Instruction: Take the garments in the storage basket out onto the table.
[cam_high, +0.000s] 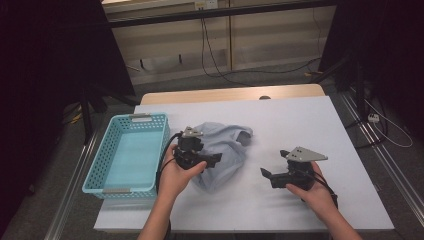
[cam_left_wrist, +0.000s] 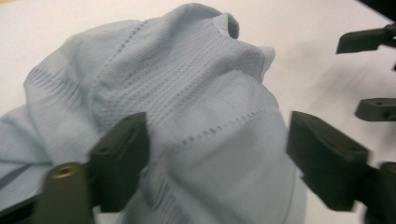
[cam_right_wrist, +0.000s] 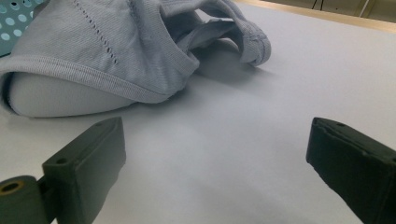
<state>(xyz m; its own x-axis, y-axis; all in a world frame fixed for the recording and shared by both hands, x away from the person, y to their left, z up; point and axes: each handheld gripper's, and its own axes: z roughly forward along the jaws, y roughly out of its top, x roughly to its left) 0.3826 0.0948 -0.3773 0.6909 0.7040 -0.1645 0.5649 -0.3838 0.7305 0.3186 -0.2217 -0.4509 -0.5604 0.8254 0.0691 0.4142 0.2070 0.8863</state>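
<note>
One crumpled pale-blue garment (cam_high: 222, 150) lies mid-worktop (cam_high: 300, 120); one turquoise basket (cam_high: 131, 152) sits at the left edge. Left gripper (cam_left_wrist: 217, 163) straddles the cloth, fingers spread, unpinched. Right gripper (cam_right_wrist: 217, 168) gapes empty. The left gripper view reveals knit rows.

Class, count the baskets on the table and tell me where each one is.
1. The turquoise basket sits at the table's left edge, just left of the left gripper and the pale blue garment. Nothing seems to hide another.
</note>
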